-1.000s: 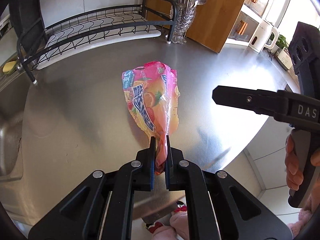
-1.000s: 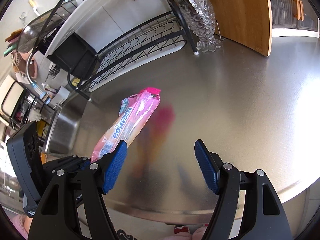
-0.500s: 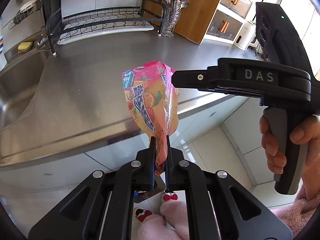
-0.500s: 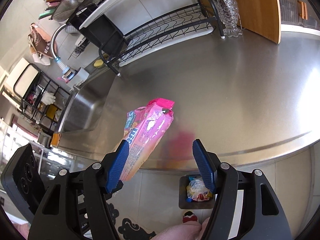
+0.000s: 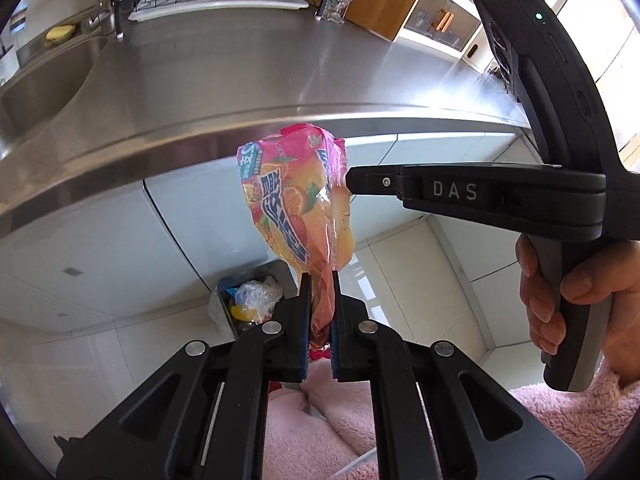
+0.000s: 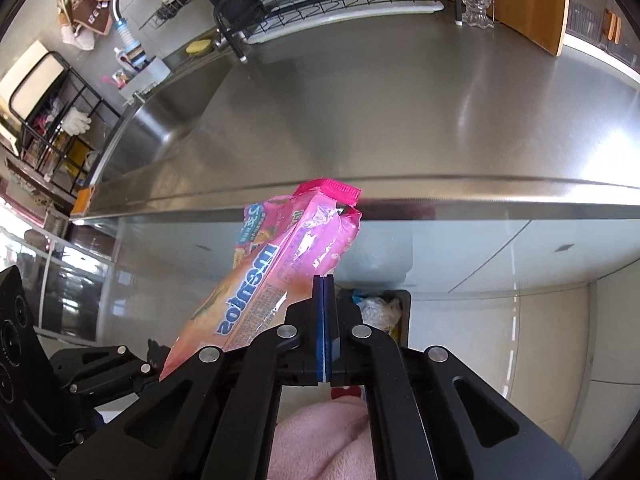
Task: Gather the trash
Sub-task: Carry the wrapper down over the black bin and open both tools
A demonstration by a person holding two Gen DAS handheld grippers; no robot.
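Left tool (image 5: 320, 312) pinches the wrapper's (image 5: 298, 204) bottom; right tool (image 6: 323, 320) closed, empty, beside it.

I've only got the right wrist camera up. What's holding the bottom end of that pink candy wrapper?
Observer: The left gripper. Its pads are shut on the candy wrapper's twisted lower end.
Operator: Is my right gripper on it too?
Observer: In the left wrist view the right gripper's closed tip sits beside the wrapper's right edge, not around it. I cannot tell whether they touch.
Operator: Where's the bin from there?
Observer: The trash bin stands on the floor, below and left of the wrapper in that view. There is a clear plastic bag inside it.
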